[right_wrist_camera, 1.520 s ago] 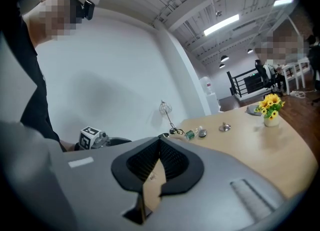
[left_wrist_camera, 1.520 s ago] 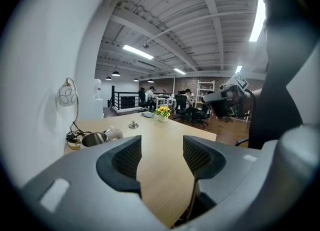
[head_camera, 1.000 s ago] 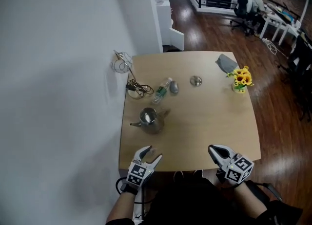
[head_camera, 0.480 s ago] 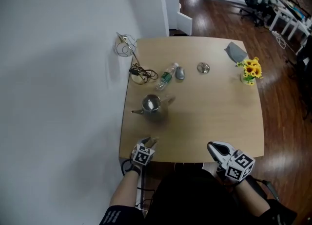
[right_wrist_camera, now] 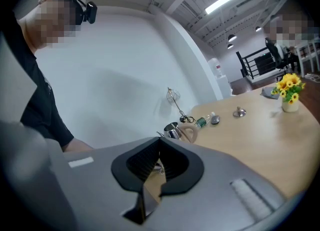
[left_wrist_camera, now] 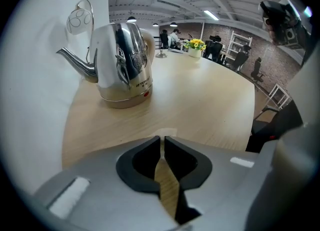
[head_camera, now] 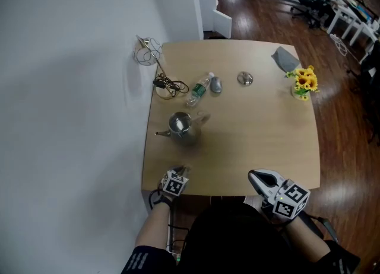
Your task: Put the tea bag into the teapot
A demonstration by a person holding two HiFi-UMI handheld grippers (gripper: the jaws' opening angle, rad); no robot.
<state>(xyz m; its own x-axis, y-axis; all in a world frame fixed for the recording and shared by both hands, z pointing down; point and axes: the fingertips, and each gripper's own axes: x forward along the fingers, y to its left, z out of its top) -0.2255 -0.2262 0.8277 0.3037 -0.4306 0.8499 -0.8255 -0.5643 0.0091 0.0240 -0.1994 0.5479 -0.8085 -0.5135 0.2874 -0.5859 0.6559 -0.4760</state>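
The steel teapot (head_camera: 180, 128) stands lidless on the left half of the table, with its spout to the left; it looms ahead in the left gripper view (left_wrist_camera: 122, 65). My left gripper (head_camera: 176, 179) is at the table's front edge, and its jaws are closing. Only a thin slit remains at the tips (left_wrist_camera: 163, 139), pinching a small pale flat tea bag (left_wrist_camera: 163, 134) on the wood. My right gripper (head_camera: 263, 178) hovers over the front right edge, shut (right_wrist_camera: 159, 145), and I see nothing held in it.
The teapot's lid (head_camera: 244, 78) lies far back. A plastic bottle (head_camera: 199, 89), a grey mouse (head_camera: 215, 85), tangled cables (head_camera: 167, 85) and a wire whisk (head_camera: 146, 52) sit at back left. A flower vase (head_camera: 303, 83) and a grey cloth (head_camera: 286, 59) are at back right.
The left gripper's jaws have gone from wide open to nearly together at the table's front edge. The right gripper has hardly moved. The head view has shifted a little.
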